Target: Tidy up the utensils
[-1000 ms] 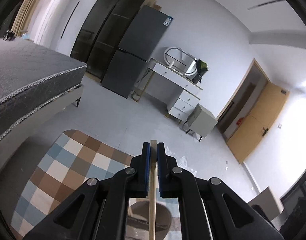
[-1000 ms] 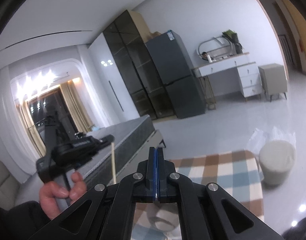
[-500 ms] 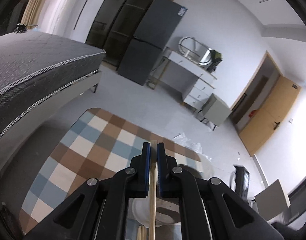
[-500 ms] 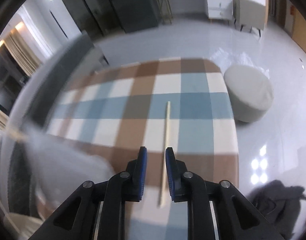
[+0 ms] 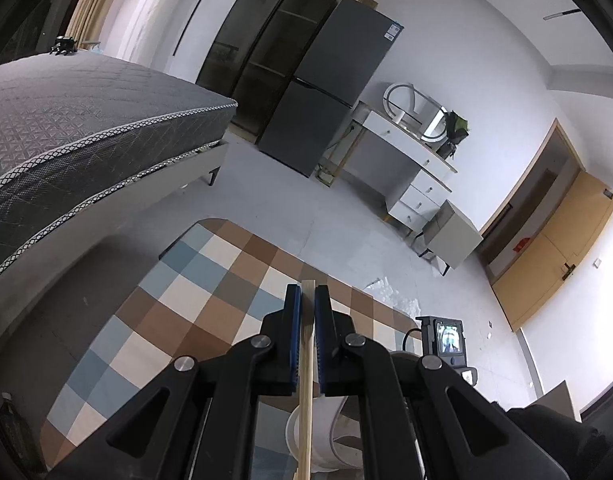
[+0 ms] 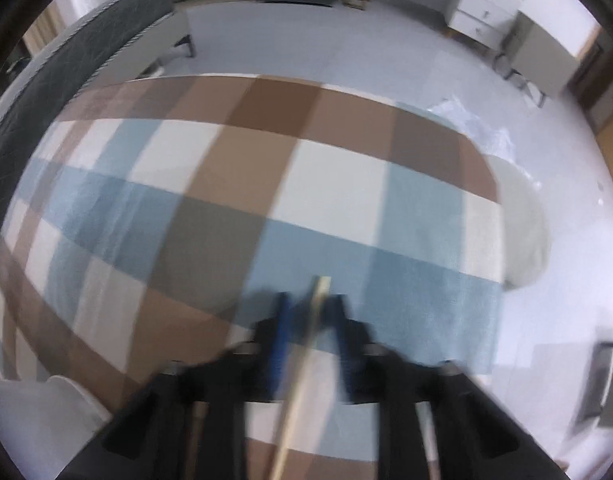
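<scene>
checkered surface (image 6: 234, 184) under both grippers, bed (image 5: 78, 128) behind. left gripper (image 5: 305, 300) jaws clamped on a chopstick (image 5: 305, 392), long axis along the fingers, tip just past them. right gripper (image 6: 308, 308), blurred, jaws closing around a second chopstick (image 6: 302, 364) lying on the surface, pointing away.

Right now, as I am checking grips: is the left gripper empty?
No. The left gripper is shut on a wooden chopstick, which runs between its blue pads.
</scene>
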`<state>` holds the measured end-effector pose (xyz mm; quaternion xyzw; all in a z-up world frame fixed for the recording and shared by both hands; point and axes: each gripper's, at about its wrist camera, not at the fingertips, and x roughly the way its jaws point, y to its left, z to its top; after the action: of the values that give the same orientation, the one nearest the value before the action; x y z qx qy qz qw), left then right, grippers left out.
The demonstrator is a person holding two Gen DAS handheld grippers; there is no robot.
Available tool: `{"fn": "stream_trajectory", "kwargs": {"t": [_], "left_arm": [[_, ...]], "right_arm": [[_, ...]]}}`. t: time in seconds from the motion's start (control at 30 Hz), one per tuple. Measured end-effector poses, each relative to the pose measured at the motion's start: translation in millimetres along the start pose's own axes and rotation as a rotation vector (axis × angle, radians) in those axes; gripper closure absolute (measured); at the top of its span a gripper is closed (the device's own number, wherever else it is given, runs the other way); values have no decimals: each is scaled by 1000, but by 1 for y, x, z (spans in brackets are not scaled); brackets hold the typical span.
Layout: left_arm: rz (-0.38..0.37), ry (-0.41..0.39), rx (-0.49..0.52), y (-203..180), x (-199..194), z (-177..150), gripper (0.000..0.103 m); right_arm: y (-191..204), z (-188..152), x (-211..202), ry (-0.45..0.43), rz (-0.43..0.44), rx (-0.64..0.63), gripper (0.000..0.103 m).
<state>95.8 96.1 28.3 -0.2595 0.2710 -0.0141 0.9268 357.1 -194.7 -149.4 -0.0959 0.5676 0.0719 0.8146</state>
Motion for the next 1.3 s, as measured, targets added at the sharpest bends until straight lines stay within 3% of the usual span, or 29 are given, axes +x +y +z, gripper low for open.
{"fn": "stream_trajectory", "kwargs": {"t": [0.07,0.2,0.43,0.73,0.87,1.07,1.3], "left_arm": [[-1,2,7,-1,2,0,101],[7,-5,19,-3,1,-1,101],[1,-18,57,-20,-5,-3,101],[-39,-33,50,-43,-15,3,101],[-77,-57,34,-55,-9,13,101],[-115,-132,0,-67,9,31,101],[-141,-185,-29,-70,51,42,101]], "right_arm": [[7,-5,-3,-20,-41,-35,100],[-6,-22,-22,-91,28,67,100],[-19,-77,-113,-355,173,209,100],[4,-124,-211,-618,298,198,100],[14,-119,-254,-759,345,172,100],[46,-83,-299,-960,399,75,100],[67,-44,-274,-1034,448,47,100]]}}
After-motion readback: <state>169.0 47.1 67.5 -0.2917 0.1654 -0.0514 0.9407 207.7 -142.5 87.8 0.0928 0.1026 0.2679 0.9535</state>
